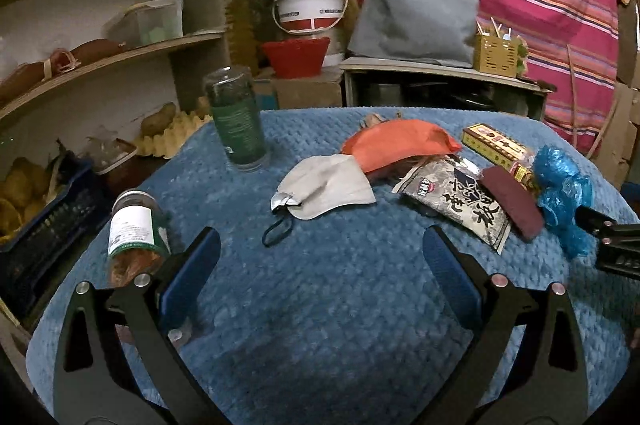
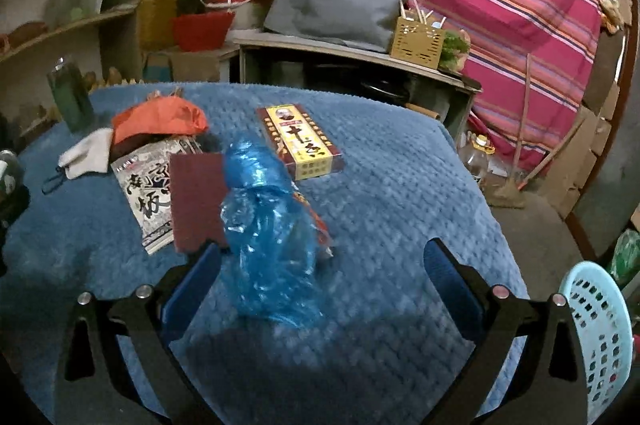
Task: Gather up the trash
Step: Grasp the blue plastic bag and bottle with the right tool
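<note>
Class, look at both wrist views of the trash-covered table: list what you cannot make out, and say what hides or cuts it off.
- Orange cloth, right wrist view: whatever lies beneath it is covered.
- Printed packet, right wrist view: its right part is hidden under the maroon pad.
- Blue plastic bag, both views: contents unclear; crumpled film, slightly blurred.
- Light blue basket, right wrist view: cut off by the edge, inside unseen.
- Lying jar, left wrist view: lower end behind the left gripper.
</note>
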`<state>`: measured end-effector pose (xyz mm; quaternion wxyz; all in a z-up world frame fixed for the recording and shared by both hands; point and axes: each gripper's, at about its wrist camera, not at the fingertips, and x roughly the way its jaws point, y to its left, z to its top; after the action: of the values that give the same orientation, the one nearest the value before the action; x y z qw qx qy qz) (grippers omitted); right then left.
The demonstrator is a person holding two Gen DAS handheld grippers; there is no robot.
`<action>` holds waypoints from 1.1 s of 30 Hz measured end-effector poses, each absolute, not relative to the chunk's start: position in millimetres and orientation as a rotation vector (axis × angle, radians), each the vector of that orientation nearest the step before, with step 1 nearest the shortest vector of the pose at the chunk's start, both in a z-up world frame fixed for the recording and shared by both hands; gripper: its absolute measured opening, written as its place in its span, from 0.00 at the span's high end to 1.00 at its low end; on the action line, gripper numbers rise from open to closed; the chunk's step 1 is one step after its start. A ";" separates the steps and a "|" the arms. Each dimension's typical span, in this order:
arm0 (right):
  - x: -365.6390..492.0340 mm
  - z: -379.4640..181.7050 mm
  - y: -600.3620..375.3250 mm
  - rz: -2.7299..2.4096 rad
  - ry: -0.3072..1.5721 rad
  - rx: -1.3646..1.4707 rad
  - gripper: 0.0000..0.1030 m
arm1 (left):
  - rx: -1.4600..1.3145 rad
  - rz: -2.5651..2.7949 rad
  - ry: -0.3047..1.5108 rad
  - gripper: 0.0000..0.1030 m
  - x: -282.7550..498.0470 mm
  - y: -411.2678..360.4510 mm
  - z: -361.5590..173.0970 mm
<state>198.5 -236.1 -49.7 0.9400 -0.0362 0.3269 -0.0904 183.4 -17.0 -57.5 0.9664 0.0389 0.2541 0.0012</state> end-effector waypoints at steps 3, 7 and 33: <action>207.2 -55.1 -233.4 -0.191 0.689 -0.087 0.06 | 0.077 0.008 0.510 0.05 182.8 -17.2 -57.1; 212.0 -59.5 -234.1 -0.159 0.726 -0.076 0.36 | 0.053 0.012 0.509 0.05 182.5 -12.1 -57.1; 177.2 -45.3 -316.9 -0.179 0.511 0.166 0.81 | 0.054 0.003 0.616 0.05 205.4 -19.5 -62.0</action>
<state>177.2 -316.9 -45.3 0.9602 0.0821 0.2519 -0.0881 205.4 -19.5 -62.0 0.9525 0.0265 0.3033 0.0013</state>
